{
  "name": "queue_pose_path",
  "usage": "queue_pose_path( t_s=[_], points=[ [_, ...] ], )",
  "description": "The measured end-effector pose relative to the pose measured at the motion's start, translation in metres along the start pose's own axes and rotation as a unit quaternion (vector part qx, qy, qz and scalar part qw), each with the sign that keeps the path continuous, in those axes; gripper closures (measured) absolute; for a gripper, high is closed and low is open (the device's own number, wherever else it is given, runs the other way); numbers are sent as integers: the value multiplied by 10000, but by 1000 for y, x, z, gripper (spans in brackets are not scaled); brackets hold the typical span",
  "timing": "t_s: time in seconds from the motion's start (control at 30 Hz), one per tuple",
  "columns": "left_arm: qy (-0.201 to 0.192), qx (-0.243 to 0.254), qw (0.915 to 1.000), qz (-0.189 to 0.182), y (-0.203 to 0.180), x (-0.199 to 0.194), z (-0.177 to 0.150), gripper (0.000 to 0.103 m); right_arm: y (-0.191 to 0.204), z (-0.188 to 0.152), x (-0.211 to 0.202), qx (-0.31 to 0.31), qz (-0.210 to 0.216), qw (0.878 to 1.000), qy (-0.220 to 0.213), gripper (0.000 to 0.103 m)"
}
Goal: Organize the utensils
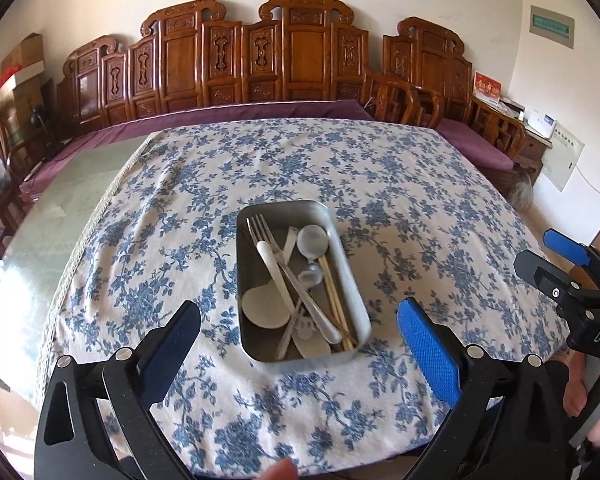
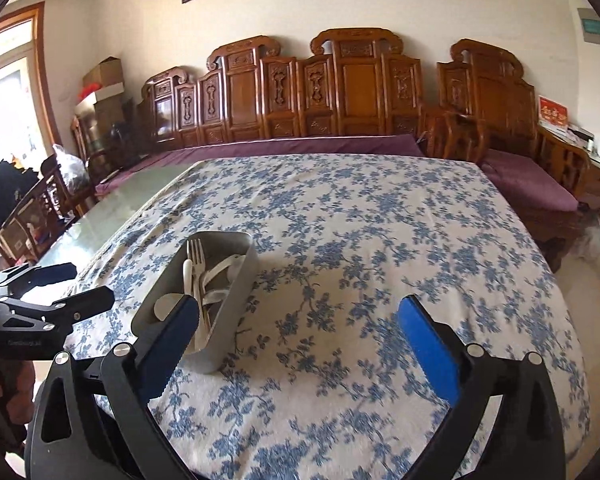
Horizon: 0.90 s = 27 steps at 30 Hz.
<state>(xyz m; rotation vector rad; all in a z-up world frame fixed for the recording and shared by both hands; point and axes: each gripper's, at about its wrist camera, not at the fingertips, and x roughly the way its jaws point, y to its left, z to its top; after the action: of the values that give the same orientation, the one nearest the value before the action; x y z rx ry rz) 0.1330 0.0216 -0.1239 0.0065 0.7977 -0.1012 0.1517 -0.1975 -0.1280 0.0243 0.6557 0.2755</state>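
One hand-held gripper [image 1: 556, 264] — "DAS" lettering, partly cut off

tray [image 1: 352, 280] on table [image 1: 440, 208] | utensils [image 1: 296, 280] in tray (piled) | bench [image 1: 228, 116] behind table

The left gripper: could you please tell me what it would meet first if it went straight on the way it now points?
Most likely the metal tray of utensils: it lies centred ahead of the open, empty left gripper, which tilts down toward it. Depth is unclear, so it might touch the floral tablecloth just before the tray.
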Motion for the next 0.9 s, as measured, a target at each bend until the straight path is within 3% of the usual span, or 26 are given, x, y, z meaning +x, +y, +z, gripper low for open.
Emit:
queue_pose_path(
  t_s=[0.33,0.9],
  points=[
    [-285,121,9995,-29,-23,-40,-8,8,-6,-9,-39,44,-163,9996,-203,3],
    [-1197,48,9928,56,-37,-133,17,8,11,25,-130,-78,-224,9924,-1209,3]
  ],
)
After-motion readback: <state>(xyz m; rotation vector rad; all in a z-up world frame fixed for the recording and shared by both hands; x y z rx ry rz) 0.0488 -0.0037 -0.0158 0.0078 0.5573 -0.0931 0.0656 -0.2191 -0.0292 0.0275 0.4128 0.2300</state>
